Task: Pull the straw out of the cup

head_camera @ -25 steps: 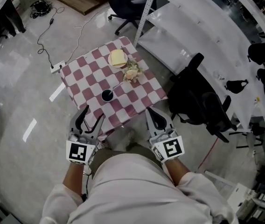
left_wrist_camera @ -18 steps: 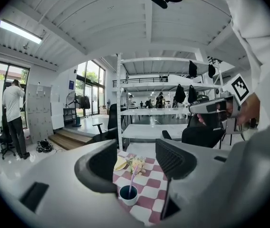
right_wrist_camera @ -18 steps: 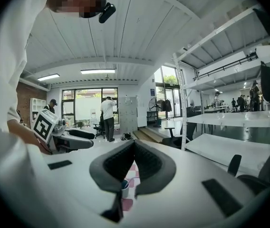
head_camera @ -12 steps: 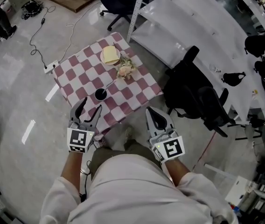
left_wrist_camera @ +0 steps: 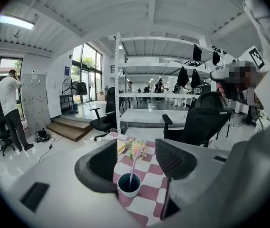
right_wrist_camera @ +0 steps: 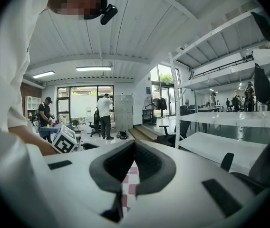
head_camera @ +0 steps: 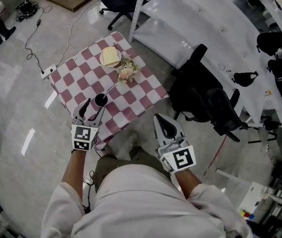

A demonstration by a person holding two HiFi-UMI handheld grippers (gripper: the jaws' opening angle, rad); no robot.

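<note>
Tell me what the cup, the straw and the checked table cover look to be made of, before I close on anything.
Cup: likely ceramic or hard plastic; it has a smooth white wall, a dark blue inside and a thick rim.
Straw: probably plastic; it is thin, pale lilac, straight and stiff.
Table cover: seems to be woven cloth; it is a matte red-and-white check and its edges drape over the table.

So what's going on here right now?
A person stands at a small checkered table, holding a tool in each hand. The left tool, jaws just opened wide, is lined up on the cup. Nothing is gripped yet, and the straw leans in the cup. The right tool is shut and empty, held short of the table.
</note>
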